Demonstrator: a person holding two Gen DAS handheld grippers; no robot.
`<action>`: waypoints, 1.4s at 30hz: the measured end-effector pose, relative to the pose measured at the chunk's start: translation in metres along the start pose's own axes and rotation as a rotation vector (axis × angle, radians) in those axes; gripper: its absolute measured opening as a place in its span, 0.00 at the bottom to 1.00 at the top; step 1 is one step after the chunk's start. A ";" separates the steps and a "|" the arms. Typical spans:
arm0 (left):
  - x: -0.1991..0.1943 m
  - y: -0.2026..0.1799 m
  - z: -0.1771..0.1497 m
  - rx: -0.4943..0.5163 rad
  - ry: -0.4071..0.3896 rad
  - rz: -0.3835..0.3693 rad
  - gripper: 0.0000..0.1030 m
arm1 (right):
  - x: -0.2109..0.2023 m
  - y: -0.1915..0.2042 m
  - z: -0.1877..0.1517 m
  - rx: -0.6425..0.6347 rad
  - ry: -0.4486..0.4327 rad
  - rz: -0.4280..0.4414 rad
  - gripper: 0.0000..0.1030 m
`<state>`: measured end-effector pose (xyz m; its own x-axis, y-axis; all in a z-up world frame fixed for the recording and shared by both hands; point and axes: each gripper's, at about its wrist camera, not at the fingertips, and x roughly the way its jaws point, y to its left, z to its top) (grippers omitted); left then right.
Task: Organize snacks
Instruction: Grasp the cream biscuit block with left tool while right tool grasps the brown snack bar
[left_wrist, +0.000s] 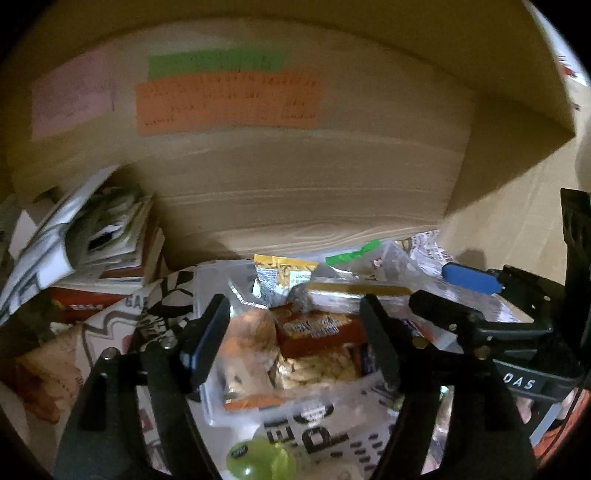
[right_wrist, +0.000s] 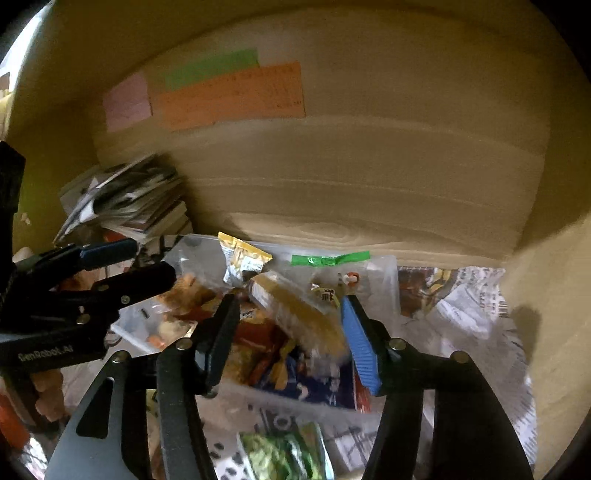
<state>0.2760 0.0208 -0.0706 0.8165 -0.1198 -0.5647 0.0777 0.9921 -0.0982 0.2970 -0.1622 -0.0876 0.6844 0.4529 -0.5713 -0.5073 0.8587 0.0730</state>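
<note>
Snacks (left_wrist: 314, 332) blurred in clear bin (left_wrist: 210, 406), both jaws spread.

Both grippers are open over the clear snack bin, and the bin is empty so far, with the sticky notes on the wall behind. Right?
Not quite: the clear snack bin is not empty. The left wrist view shows it holding several snack packets. The rest holds: the left gripper and right gripper are open over it, and the sticky notes are on the wall behind.
</note>
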 end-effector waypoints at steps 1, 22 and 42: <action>-0.007 0.000 -0.003 0.004 -0.006 -0.002 0.76 | -0.006 0.000 -0.002 -0.002 -0.007 -0.003 0.57; -0.030 0.011 -0.089 -0.035 0.155 0.027 0.96 | -0.064 -0.012 -0.090 0.052 0.033 -0.114 0.83; -0.014 -0.032 -0.135 0.028 0.255 -0.069 0.96 | -0.008 -0.024 -0.106 0.079 0.225 -0.153 0.83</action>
<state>0.1850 -0.0144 -0.1704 0.6382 -0.1893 -0.7462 0.1470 0.9814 -0.1232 0.2482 -0.2122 -0.1714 0.6121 0.2594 -0.7470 -0.3583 0.9331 0.0304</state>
